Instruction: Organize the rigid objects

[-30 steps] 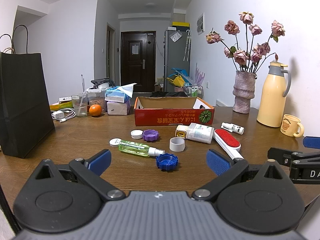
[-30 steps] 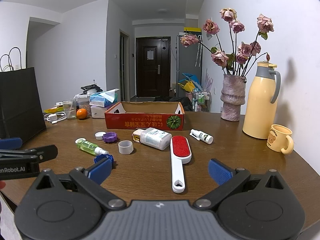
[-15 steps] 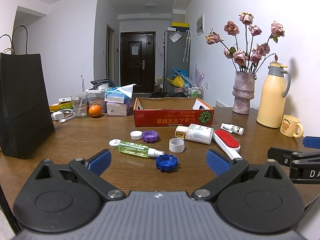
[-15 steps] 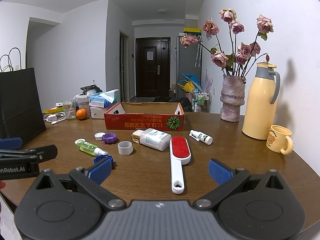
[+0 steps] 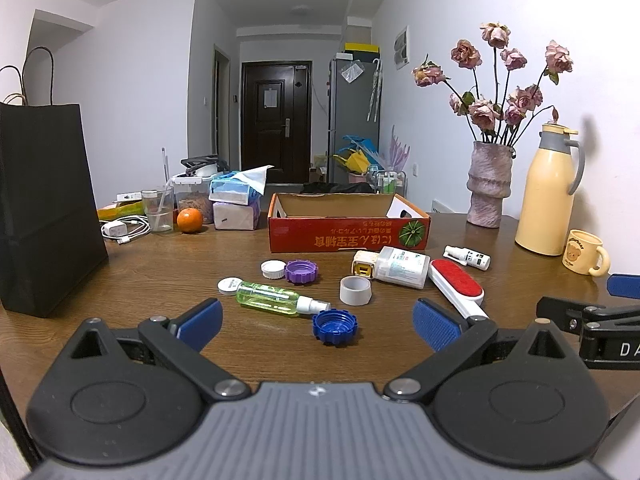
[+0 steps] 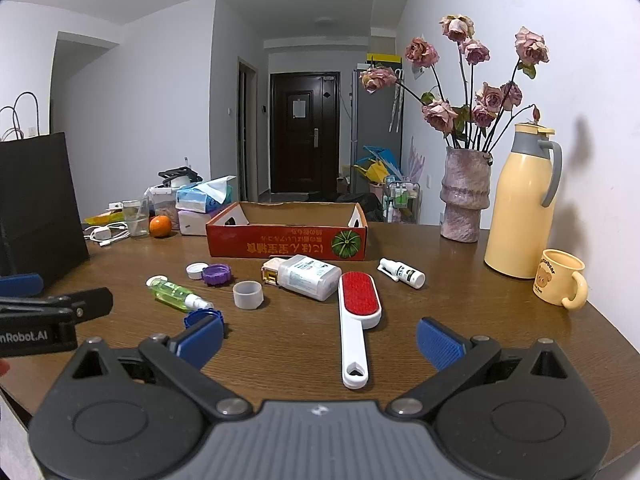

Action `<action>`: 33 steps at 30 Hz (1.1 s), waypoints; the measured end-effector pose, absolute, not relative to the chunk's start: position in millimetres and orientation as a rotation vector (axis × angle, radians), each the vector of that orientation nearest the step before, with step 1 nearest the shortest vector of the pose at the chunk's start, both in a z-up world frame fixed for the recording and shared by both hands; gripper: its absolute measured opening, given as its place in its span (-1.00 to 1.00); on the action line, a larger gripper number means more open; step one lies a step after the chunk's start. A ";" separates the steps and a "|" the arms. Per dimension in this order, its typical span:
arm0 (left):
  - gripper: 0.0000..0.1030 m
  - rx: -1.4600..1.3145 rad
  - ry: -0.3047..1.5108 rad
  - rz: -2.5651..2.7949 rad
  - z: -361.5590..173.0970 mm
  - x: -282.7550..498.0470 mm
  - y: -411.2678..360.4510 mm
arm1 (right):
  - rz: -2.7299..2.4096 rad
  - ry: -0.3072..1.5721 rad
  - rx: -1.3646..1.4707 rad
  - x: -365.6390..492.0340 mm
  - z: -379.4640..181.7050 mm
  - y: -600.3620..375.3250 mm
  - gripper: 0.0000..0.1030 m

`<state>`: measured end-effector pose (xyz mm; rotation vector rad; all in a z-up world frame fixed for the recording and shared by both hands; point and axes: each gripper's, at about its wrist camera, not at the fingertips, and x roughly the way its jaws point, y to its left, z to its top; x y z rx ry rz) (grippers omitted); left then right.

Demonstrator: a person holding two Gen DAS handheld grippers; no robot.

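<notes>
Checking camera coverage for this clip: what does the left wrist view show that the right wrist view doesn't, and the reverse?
Only the left wrist view shows the blue cap whole; in the right wrist view a finger hides most of it. Only the right wrist view shows the lint brush complete, down to its handle end. Both show the red box, green spray bottle, purple cap, grey ring and yellow mug, with both sets of jaws open.

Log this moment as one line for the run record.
phase: pre-grasp | left gripper: open, empty | right gripper: open, empty | red box: looks empty | lint brush, blue cap: on table
</notes>
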<state>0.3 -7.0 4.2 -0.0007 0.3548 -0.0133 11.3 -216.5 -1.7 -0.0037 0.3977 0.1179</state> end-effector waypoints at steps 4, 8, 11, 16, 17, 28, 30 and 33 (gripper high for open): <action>1.00 -0.003 0.358 -0.012 4.8 2.9 -6.3 | 0.113 0.394 -0.016 17.4 -3.8 -216.5 1.00; 1.00 -0.009 0.366 -0.012 3.2 11.7 -1.6 | 0.110 0.397 -0.018 21.4 -6.4 -215.9 1.00; 1.00 -0.010 0.374 -0.011 -0.7 22.1 -0.2 | 0.108 0.402 -0.021 27.6 -8.5 -215.4 1.00; 1.00 -0.008 0.385 -0.011 -3.2 35.3 0.9 | 0.106 0.412 -0.024 39.4 -12.9 -214.8 1.00; 1.00 -0.007 0.387 -0.011 -3.6 39.0 1.2 | 0.105 0.416 -0.024 44.0 -14.4 -214.8 1.00; 1.00 -0.004 0.403 -0.010 -9.3 70.7 4.6 | 0.100 0.443 -0.034 73.9 -20.2 -213.3 1.00; 1.00 -0.006 0.407 -0.008 -10.3 75.9 5.6 | 0.100 0.450 -0.038 80.2 -22.4 -212.0 1.00; 1.00 -0.006 0.417 -0.005 -12.7 85.4 7.2 | 0.100 0.462 -0.039 89.9 -25.5 -210.8 1.00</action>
